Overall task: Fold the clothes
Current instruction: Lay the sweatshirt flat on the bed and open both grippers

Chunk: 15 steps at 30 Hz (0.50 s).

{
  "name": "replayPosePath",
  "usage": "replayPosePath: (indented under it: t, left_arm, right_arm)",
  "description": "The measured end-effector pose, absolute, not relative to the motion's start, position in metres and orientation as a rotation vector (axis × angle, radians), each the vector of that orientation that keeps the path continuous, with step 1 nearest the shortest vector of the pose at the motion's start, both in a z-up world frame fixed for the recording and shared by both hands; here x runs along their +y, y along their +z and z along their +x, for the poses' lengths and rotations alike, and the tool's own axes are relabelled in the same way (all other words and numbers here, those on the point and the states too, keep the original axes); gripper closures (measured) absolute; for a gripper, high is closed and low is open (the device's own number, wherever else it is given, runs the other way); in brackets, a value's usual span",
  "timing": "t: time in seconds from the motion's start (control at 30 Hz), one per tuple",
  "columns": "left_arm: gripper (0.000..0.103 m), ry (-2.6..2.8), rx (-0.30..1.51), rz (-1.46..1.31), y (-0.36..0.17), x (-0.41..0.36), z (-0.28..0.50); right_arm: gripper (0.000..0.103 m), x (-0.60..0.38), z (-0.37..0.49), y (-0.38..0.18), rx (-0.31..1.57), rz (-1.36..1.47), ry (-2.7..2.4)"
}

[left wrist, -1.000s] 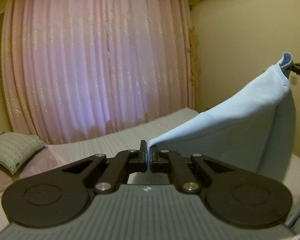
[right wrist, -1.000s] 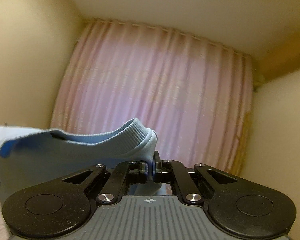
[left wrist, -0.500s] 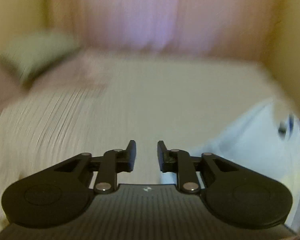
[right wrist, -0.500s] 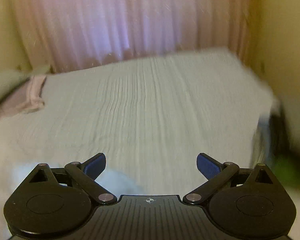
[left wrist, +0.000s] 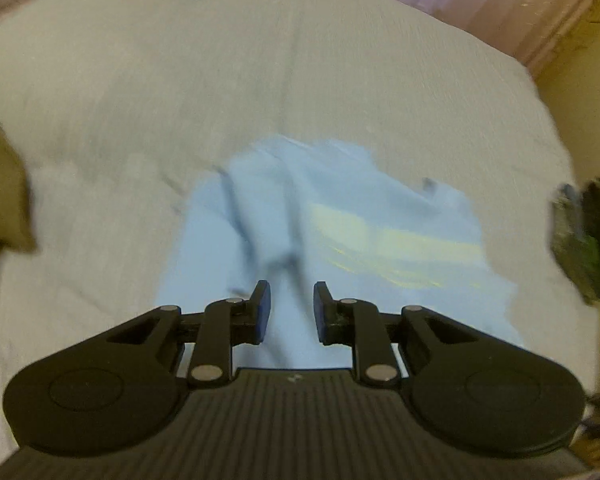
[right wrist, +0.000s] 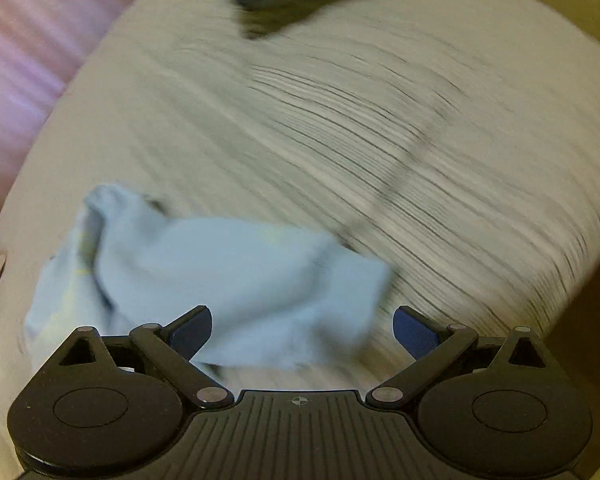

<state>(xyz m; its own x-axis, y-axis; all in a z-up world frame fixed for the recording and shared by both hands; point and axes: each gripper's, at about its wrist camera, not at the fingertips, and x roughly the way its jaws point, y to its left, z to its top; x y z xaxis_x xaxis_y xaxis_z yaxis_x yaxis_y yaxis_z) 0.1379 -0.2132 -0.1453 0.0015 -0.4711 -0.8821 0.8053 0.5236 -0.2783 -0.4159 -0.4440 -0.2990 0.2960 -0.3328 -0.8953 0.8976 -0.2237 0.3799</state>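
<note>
Spreading stage: light-blue garment (left wrist: 332, 232) loose on the bed (left wrist: 180, 100); your left gripper (left wrist: 288, 312) narrowly parted, right gripper (right wrist: 302, 330) wide, both empty above it; next, pinch an edge.

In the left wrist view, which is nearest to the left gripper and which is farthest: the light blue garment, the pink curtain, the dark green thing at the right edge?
From the left gripper, nearest first:
1. Light blue garment: on the bed directly beyond the open jaws.
2. Dark green thing: at the right edge, blurred.
3. Pink curtain: behind the bed, top right.
</note>
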Motion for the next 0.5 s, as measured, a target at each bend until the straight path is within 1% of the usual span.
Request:
replayPosePath:
  t: [0.03,0.07,0.13,0.27,0.3,0.33,0.37,0.4,0.47,0.5]
  left_arm:
    - [0.085,-1.053,1.196,0.348,-0.144,-0.213,0.126]
    - [0.085,-1.075,1.193,0.349,-0.142,-0.214,0.114]
    - [0.085,-1.107,1.187,0.351,-0.137,-0.215,0.097]
    - [0.084,-1.122,1.175,0.366,-0.127,-0.207,0.059]
    - [0.084,-1.114,1.172,0.371,-0.126,-0.204,0.051]
    - [0.084,-1.101,1.169,0.374,-0.124,-0.202,0.046]
    - [0.083,-1.087,1.166,0.375,-0.124,-0.2,0.041]
    - [0.084,-1.072,1.167,0.371,-0.125,-0.196,0.037]
    - [0.083,-1.038,1.169,0.358,-0.126,-0.184,0.029]
    - [0.083,-1.024,1.166,0.353,-0.126,-0.178,0.026]
  right_arm:
    - [0.006,-0.441,-0.427,-0.313,0.553,1.364,-1.268]
    - [0.016,-0.437,-0.437,-0.326,0.516,1.399,-1.27]
    - [0.017,-0.432,-0.447,-0.349,0.422,1.476,-1.256]
    - [0.017,-0.431,-0.464,-0.399,0.338,1.562,-1.262]
    - [0.03,-0.436,-0.463,-0.405,0.317,1.578,-1.257]
    - [0.05,-0.444,-0.46,-0.41,0.297,1.59,-1.241]
    - [0.083,-0.454,-0.459,-0.409,0.294,1.578,-1.212]
    - [0.096,-0.467,-0.456,-0.401,0.316,1.524,-1.193]
    - [0.097,-0.491,-0.455,-0.378,0.345,1.402,-1.161]
    - [0.097,-0.501,-0.463,-0.355,0.322,1.309,-1.168]
